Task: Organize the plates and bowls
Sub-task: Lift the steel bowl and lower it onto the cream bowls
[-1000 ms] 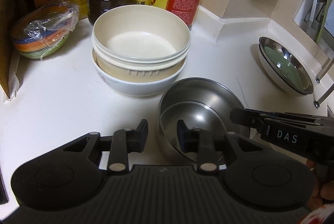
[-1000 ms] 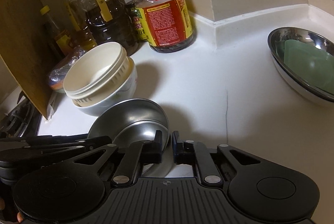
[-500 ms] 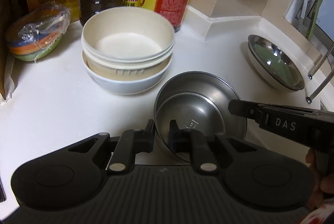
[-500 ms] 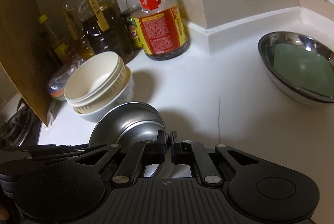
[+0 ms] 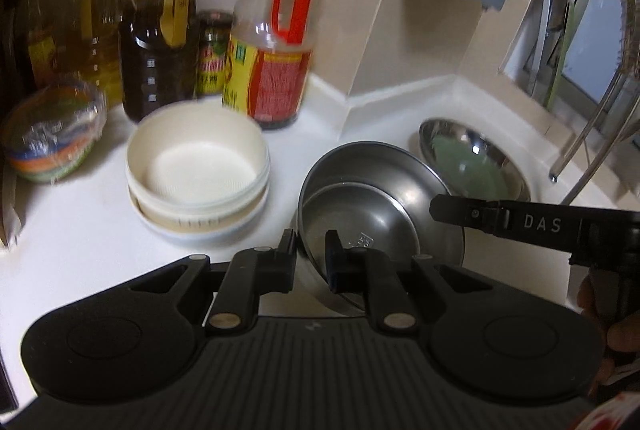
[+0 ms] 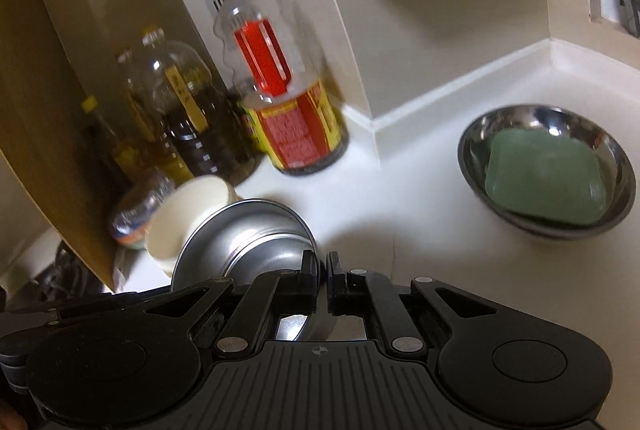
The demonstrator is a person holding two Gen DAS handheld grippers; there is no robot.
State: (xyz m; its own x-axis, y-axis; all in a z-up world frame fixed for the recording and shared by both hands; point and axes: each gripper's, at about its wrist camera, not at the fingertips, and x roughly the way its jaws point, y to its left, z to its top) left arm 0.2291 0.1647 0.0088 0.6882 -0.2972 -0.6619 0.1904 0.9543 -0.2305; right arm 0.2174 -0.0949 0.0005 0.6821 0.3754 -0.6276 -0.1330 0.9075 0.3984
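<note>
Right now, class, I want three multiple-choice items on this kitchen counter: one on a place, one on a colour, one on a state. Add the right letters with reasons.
1. Where is the green pad?
A. in the steel bowl by the corner
B. in the cream bowl
C. on the bare counter

2. What colour is the handle of the big clear bottle?
A. blue
B. red
C. green

3. How is the metal bowl held?
A. by one hand-held gripper
B. by both, at opposite rims
C. by none

Key: 1 A, the green pad lies in the steel bowl. 2 B, the bottle handle is red. 3 B, the left hand-held gripper and right hand-held gripper clamp the metal bowl.
</note>
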